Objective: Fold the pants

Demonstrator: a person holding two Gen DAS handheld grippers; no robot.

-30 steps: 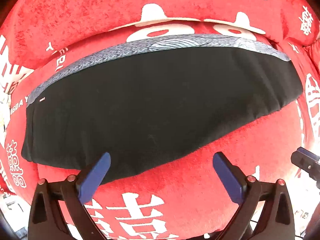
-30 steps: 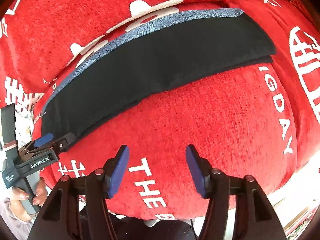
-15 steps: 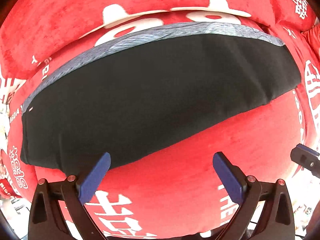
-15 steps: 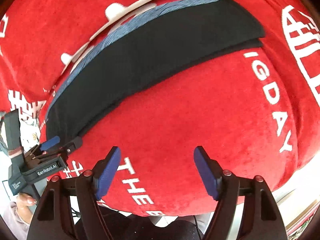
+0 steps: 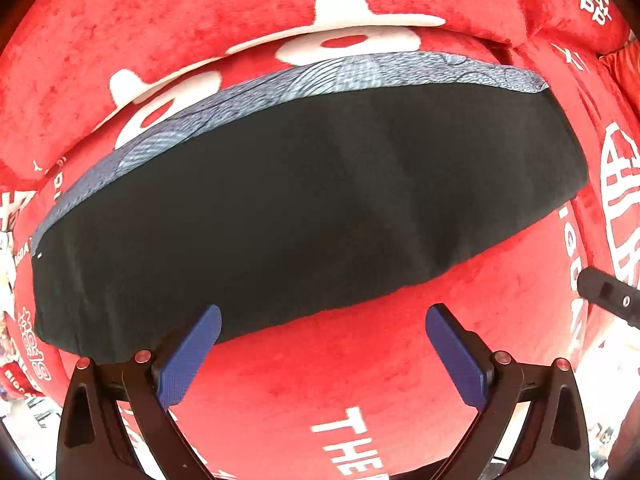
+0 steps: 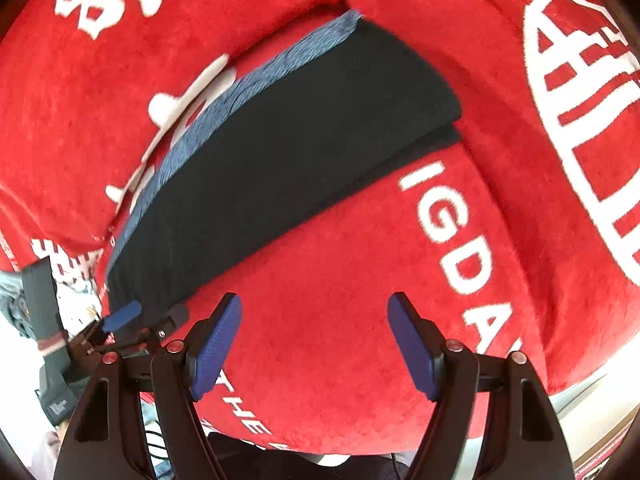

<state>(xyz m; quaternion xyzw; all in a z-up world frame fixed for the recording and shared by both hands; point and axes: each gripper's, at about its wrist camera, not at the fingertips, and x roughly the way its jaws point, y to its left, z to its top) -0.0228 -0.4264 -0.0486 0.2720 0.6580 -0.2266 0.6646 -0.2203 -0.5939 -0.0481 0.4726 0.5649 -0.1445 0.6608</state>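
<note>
The black pants (image 5: pixel 304 216) lie folded in a long flat band on the red cover, with a grey-blue patterned waistband (image 5: pixel 360 72) along the far edge. They also show in the right wrist view (image 6: pixel 280 152), in two stacked layers. My left gripper (image 5: pixel 320 344) is open and empty, just short of the pants' near edge. My right gripper (image 6: pixel 316 340) is open and empty over bare red cover, to the right of the pants. The left gripper also shows in the right wrist view (image 6: pixel 132 320) at the pants' left end.
The red plush cover (image 5: pixel 360 380) with white lettering spans a sofa seat and back cushion (image 5: pixel 200 20). The right gripper's tip (image 5: pixel 608 296) shows at the right edge of the left wrist view. The seat's front edge drops off below both grippers (image 6: pixel 580 408).
Both grippers have shifted right along the seat and drawn back a little. The right gripper's jaws have opened wider. The pants have not moved.
</note>
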